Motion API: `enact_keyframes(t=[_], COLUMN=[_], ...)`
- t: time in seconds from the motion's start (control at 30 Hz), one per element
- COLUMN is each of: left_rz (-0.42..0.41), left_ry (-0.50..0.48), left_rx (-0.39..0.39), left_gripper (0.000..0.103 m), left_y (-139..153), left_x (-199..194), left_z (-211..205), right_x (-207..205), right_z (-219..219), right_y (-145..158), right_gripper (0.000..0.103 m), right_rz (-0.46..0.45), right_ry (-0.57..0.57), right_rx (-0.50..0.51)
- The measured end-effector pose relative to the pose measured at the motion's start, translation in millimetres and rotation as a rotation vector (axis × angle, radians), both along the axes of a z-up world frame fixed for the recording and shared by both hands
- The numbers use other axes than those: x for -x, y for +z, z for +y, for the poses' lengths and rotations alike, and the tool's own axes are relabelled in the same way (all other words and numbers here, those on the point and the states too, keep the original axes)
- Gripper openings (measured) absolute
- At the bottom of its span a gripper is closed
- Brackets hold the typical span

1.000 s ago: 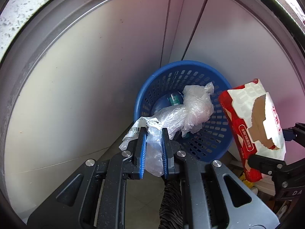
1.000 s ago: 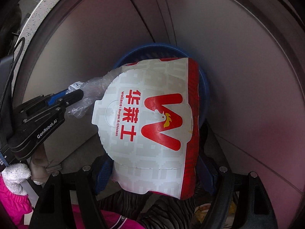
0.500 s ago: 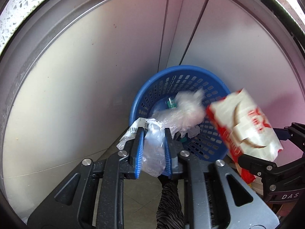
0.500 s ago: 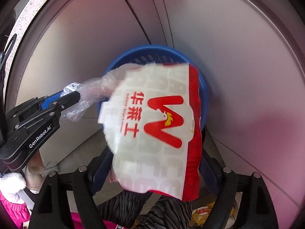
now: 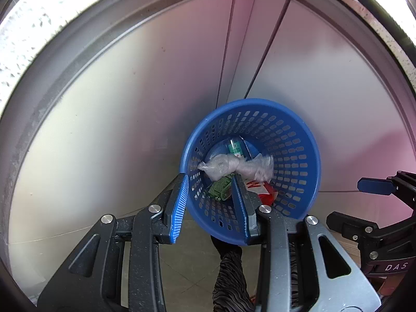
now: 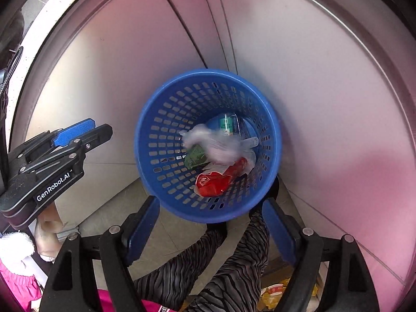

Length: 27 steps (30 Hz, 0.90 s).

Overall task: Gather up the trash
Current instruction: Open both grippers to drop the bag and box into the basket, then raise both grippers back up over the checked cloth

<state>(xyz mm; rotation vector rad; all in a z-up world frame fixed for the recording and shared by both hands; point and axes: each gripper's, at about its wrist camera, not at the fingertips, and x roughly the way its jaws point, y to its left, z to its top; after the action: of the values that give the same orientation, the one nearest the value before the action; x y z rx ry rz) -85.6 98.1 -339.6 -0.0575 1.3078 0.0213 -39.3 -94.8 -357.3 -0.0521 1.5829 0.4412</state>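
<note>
Crumpled clear plastic bag [image 5: 235,167] and red-white paper food carton [image 6: 217,180] lie inside round blue perforated plastic basket [image 6: 166,119], below both tools. My left hand-held gripper [image 5: 212,204] opening, nothing between jaws; right hand-held gripper [image 6: 208,227] wide apart, empty. Drop step looks done; next: pull back, seek more trash.

We're looking into a plain indoor corner, likely a home or a small eatery's back area: a blue plastic wastebasket [image 6: 208,109] is sitting on a tiled floor [image 5: 187,273] against smooth pale wall panels [image 5: 117,104]. Food wrappers [image 6: 215,182] and a crumpled plastic bag [image 5: 234,167] are lying inside it.
</note>
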Motion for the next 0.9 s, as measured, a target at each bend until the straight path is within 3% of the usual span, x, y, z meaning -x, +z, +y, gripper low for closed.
enact_keyframes(t=[0.33,0.67,0.8,0.9], left_rz=[-0.039,-0.114,-0.171,-0.214], left_ry=[-0.011,-0.006,0.008,0.011], left_rx=[-0.011,0.003,0.010,0.008], left_gripper=[0.034,0.035,0.052,0.052], left_y=[14,56,81,101], left_x=[-3,0,-1,-7], left_z=[0,-2,-2,-3], right_x=[3,8,6,3], right_z=[-2,-7,-13,-20], right_y=[24,76,102,122], right_gripper=[0.083,0.083,0.083,0.083], right_rz=[-0.028,-0.103,-0.147,-0.177], right_ry=[0.004,0.031,0.032,0.018], right_rx=[-0.025,-0.071,-0.090,-0.111])
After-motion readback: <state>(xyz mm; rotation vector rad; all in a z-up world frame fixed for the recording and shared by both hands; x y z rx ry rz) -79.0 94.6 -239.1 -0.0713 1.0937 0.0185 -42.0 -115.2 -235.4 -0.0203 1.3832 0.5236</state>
